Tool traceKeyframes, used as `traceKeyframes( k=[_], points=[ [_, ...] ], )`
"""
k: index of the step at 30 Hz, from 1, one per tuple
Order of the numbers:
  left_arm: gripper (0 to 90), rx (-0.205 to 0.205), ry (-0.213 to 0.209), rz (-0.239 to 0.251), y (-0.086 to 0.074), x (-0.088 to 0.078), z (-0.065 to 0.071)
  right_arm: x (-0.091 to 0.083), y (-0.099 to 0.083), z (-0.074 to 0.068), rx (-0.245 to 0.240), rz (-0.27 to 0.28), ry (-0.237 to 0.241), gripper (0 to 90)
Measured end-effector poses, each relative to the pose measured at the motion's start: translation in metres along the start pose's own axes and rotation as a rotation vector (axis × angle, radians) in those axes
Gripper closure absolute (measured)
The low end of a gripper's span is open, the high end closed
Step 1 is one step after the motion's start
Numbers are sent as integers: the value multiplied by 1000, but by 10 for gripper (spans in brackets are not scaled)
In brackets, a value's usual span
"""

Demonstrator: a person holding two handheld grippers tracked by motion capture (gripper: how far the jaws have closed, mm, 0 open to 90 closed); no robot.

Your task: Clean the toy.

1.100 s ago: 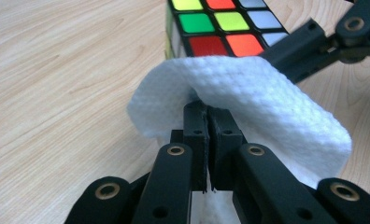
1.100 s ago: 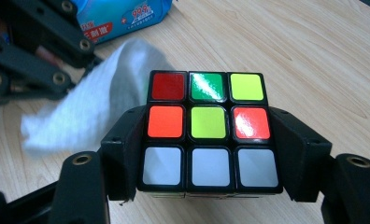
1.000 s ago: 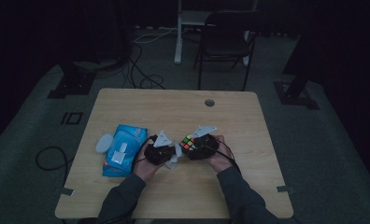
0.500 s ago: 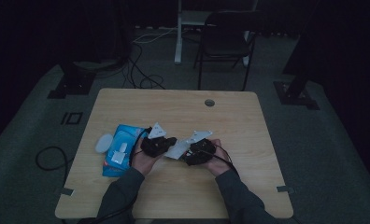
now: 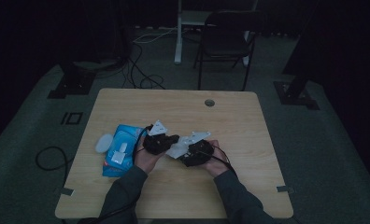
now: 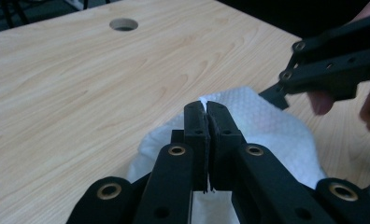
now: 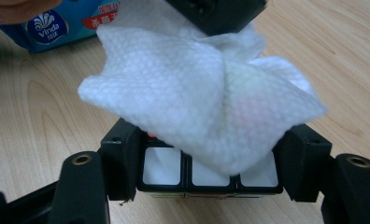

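Wiping a puzzle cube with a tissue, mid-table on the wooden table (image 5: 248, 121). The right gripper (image 7: 211, 182) has its jaws clamped on opposite sides of the puzzle cube (image 7: 210, 173), one row of white stickers facing its camera; in the high view that gripper (image 5: 196, 153) sits just right of centre, in the person's right hand (image 5: 216, 161). The left gripper (image 6: 206, 122) has its jaws pressed together on a fold of white tissue (image 6: 262, 126), a sliver of paper showing at the tips; in the high view this gripper (image 5: 160, 140) is just left of the other, nearly touching. In the right gripper view the tissue (image 7: 197, 93) drapes over the cube's top and spills down the near face, covering part of the white row. A blue tissue pack (image 5: 122, 149) lies at the left hand's side, with a pale lid-like piece (image 5: 103, 143) beside it; what it is I cannot tell. Judgement on doing this step well: keep the cube clamp firm and square so the faces do not twist under rubbing, and hold that hand steady as the anvil. Work the tissue in short strokes across one face, pressing lightly; the paper looks thin and may tear or snag on sticker edges. Rotate the cube hand to present uncovered faces rather than chasing them with the tissue.
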State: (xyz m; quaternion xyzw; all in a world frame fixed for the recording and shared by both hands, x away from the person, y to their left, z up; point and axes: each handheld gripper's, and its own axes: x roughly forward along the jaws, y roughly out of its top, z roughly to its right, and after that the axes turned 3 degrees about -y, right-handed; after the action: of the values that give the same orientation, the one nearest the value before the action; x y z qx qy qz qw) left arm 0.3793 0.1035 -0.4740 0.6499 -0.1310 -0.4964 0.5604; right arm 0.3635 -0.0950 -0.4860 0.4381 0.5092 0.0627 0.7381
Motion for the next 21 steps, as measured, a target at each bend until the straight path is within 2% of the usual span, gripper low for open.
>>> traceKeyframes(
  k=[3, 8, 10, 11, 16, 18, 21],
  points=[
    [889, -2, -11, 20, 3, -2, 3, 0, 0, 0, 1, 1, 0, 343],
    [885, 10, -31, 8, 2, 1, 7, -1, 0, 1, 2, 6, -3, 343],
    [806, 11, -51, -12, 1, 3, 6, -1, 0, 1, -1, 3, -6, 343],
    [749, 16, -42, -21, 1, 4, 7, -1, -1, 1, 1, 2, -7, 343],
    [589, 21, -40, -52, -2, 7, 8, -1, -1, 2, 4, 2, -8, 343],
    [555, 12, -54, -57, -3, 9, 7, -3, 0, 3, 5, 8, -10, 343],
    [623, 7, -61, -61, -1, 8, 7, -3, 0, 3, 1, 10, -11, 343]
  ],
)
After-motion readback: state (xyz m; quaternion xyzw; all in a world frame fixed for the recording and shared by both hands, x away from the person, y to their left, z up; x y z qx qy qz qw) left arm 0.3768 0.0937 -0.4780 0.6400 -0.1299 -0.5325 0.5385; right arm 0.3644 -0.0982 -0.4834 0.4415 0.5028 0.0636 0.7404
